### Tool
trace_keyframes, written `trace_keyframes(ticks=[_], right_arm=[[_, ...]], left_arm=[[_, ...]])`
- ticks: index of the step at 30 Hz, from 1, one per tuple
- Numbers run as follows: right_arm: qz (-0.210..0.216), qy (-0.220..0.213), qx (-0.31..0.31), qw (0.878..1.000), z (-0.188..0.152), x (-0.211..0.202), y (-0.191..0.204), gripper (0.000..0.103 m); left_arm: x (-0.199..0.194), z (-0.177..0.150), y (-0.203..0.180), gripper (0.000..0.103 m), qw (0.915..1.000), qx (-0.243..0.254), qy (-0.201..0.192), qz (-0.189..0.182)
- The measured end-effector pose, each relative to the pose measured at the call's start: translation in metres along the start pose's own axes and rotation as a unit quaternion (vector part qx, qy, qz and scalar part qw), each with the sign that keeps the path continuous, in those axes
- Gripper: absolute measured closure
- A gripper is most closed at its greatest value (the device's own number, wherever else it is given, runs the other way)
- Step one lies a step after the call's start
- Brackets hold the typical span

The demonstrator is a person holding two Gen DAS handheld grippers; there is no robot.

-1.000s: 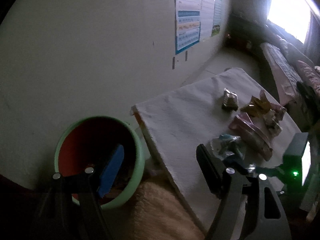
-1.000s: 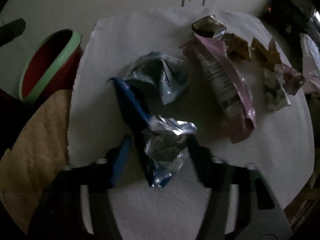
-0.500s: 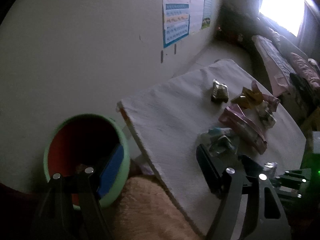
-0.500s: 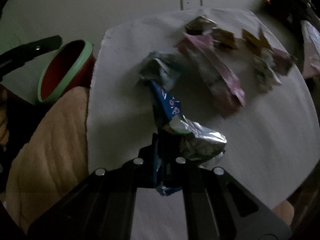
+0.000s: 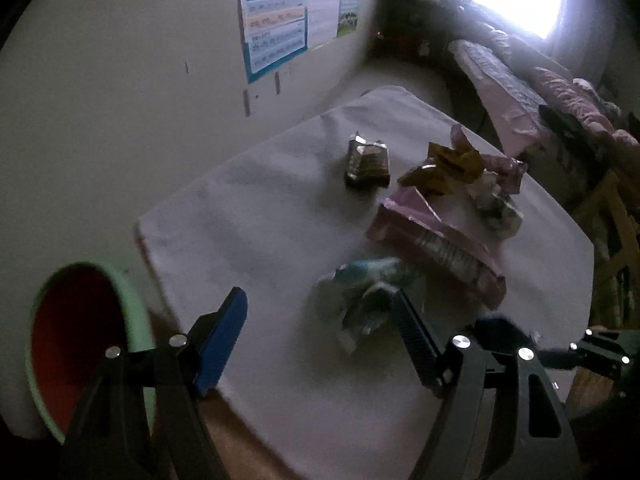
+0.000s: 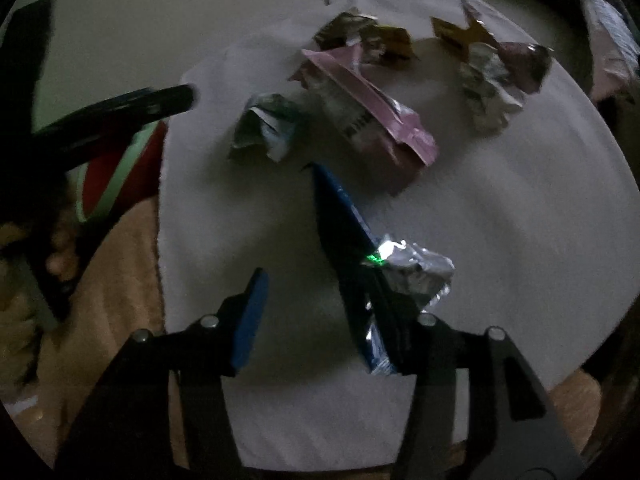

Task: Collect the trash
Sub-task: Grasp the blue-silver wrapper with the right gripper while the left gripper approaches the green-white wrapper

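Note:
Several wrappers lie on a white cloth-covered table (image 5: 256, 216). My left gripper (image 5: 320, 332) is open, its right finger beside a crumpled teal wrapper (image 5: 368, 292), which also shows in the right wrist view (image 6: 268, 128). My right gripper (image 6: 320, 304) is open; a blue and silver foil wrapper (image 6: 360, 248) rests against its right finger. A pink packet (image 5: 440, 244) (image 6: 368, 116), a dark foil packet (image 5: 366, 160) and yellow and purple wrappers (image 5: 460, 164) lie farther back. A red bin with a green rim (image 5: 76, 336) stands left of the table.
A tan blanket (image 6: 120, 280) lies beside the table's near left edge. A wall with posters (image 5: 276, 28) is behind. A bed (image 5: 540, 92) and a bright window are at the far right. The left gripper shows in the right wrist view (image 6: 120, 112).
My right gripper was shut on the blue and silver wrapper and has now opened. My left gripper has swung from over the bin to over the table, beside the teal wrapper.

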State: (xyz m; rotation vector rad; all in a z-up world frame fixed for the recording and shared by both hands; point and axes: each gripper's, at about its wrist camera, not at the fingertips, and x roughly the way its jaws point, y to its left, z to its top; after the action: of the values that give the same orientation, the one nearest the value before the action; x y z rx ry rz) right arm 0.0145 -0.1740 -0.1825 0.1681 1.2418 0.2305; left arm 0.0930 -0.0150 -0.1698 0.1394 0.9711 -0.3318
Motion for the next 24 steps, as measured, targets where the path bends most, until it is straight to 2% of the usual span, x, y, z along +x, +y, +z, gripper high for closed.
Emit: trace_keyframes(ticks=[4, 7, 9, 12, 14, 16, 17, 18, 21, 24], right_arm=[[-0.001, 0.020, -0.016, 1.000, 0.010, -0.003, -0.010, 0.052], [0.009, 0.049, 0.002, 0.999, 0.020, -0.004, -0.026, 0.052], [-0.001, 0.074, 0.010, 0.997, 0.025, 0.001, -0.033, 0.052], [-0.014, 0.109, 0.038, 0.993, 0.036, -0.005, -0.044, 0.052], [-0.012, 0.117, 0.056, 0.991, 0.044, -0.017, -0.048, 0.052], [-0.019, 0.124, 0.053, 0.991, 0.052, -0.029, -0.047, 0.045], [-0.020, 0.125, 0.049, 0.991, 0.055, -0.031, -0.047, 0.037], [-0.019, 0.126, 0.041, 0.991, 0.058, -0.032, -0.045, 0.036], [-0.015, 0.126, 0.016, 0.992, 0.059, -0.020, -0.045, 0.036], [0.002, 0.134, -0.042, 0.990, 0.057, 0.009, -0.037, 0.036]], left_arm=[[0.022, 0.009, 0.004, 0.031, 0.9999, -0.010, 0.003, 0.001], [0.039, 0.018, 0.013, 0.031, 0.9984, -0.033, 0.043, 0.018], [0.043, 0.024, 0.018, 0.031, 0.9961, -0.051, 0.070, 0.020], [0.037, 0.034, 0.018, 0.031, 0.9924, -0.054, 0.108, 0.024], [0.028, 0.042, 0.015, 0.031, 0.9906, -0.049, 0.125, 0.025], [0.020, 0.047, 0.012, 0.031, 0.9891, -0.048, 0.138, 0.021], [0.017, 0.048, 0.009, 0.030, 0.9888, -0.049, 0.140, 0.017], [0.016, 0.048, 0.009, 0.028, 0.9890, -0.049, 0.139, 0.014], [0.017, 0.041, 0.007, 0.025, 0.9925, -0.038, 0.116, 0.008], [0.021, 0.033, 0.010, 0.025, 0.9959, -0.041, 0.081, 0.002]])
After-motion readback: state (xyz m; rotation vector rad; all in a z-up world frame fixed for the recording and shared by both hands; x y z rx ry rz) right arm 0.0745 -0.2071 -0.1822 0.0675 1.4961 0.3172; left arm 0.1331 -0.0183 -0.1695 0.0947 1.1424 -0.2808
